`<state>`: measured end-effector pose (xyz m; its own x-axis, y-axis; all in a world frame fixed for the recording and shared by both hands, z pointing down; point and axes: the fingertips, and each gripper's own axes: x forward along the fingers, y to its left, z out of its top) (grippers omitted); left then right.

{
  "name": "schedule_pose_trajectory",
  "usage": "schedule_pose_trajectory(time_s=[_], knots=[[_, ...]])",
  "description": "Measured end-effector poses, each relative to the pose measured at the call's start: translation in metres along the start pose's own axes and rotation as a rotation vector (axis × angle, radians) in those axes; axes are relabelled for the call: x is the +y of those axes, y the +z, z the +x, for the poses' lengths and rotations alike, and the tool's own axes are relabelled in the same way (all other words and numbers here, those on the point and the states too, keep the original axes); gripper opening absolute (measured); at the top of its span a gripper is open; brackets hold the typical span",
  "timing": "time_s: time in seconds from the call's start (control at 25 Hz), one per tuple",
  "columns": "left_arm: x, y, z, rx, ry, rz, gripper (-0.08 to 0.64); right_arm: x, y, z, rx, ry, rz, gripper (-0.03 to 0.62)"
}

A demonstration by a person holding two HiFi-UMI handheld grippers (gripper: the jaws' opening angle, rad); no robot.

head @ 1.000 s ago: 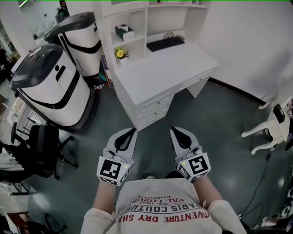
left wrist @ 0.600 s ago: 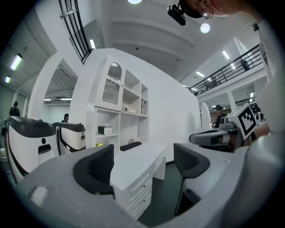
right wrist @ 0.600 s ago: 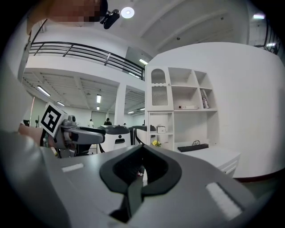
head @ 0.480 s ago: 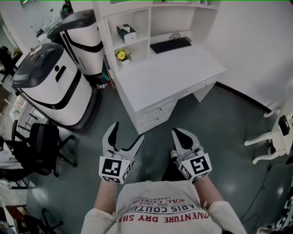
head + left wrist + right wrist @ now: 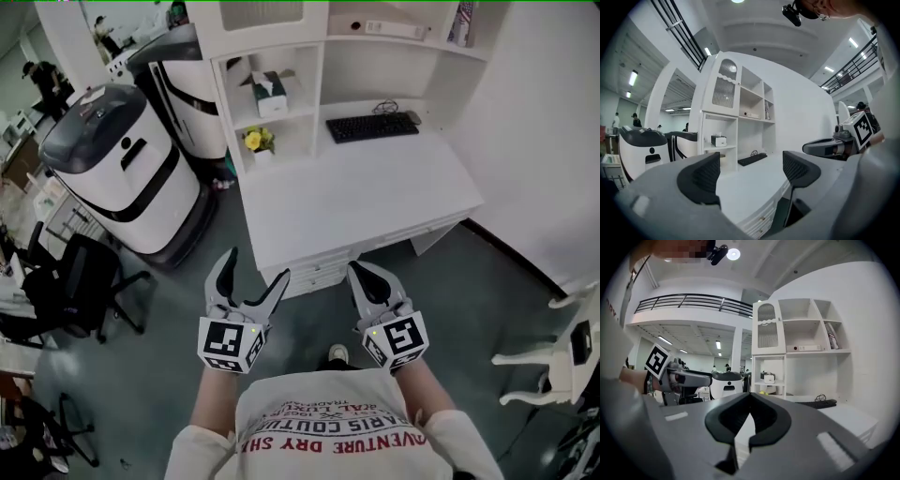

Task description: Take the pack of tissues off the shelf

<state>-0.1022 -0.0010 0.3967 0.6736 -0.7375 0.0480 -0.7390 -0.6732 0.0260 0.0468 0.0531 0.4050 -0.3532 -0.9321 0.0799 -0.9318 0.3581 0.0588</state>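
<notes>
The tissue pack (image 5: 271,94) is a dark and white box on the middle shelf of the white desk hutch (image 5: 315,56), at the left side. It also shows small in the left gripper view as the tissue pack (image 5: 719,140) and in the right gripper view as the tissue pack (image 5: 768,378). My left gripper (image 5: 250,277) is held near my chest, well short of the desk, open with nothing between its jaws. My right gripper (image 5: 361,273) is beside it, shut and empty.
A white desk (image 5: 356,187) with drawers stands ahead, a black keyboard (image 5: 371,127) at its back. A yellow flower (image 5: 254,140) sits in the lower shelf cell. Two large white and grey machines (image 5: 122,159) stand left, with a black office chair (image 5: 70,291) nearer.
My left gripper went from shut to open. I have come closer to the desk, and the shelf with the tissue pack now sits lower and larger in the head view.
</notes>
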Motion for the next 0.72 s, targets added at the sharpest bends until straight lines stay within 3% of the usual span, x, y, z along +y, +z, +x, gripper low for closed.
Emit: schedule_pose_trajectory(time_s=[0.32, 0.72], knots=[[-0.024, 0.019, 0.095, -0.067, 0.141, -0.014, 0.403, -0.098, 0.000, 0.032, 0.011, 0.112, -0.093, 0.002], [-0.006, 0.005, 0.168, 0.038, 0.256, -0.025, 0.404, -0.165, -0.010, 0.079, 0.026, 0.170, -0.066, 0.000]])
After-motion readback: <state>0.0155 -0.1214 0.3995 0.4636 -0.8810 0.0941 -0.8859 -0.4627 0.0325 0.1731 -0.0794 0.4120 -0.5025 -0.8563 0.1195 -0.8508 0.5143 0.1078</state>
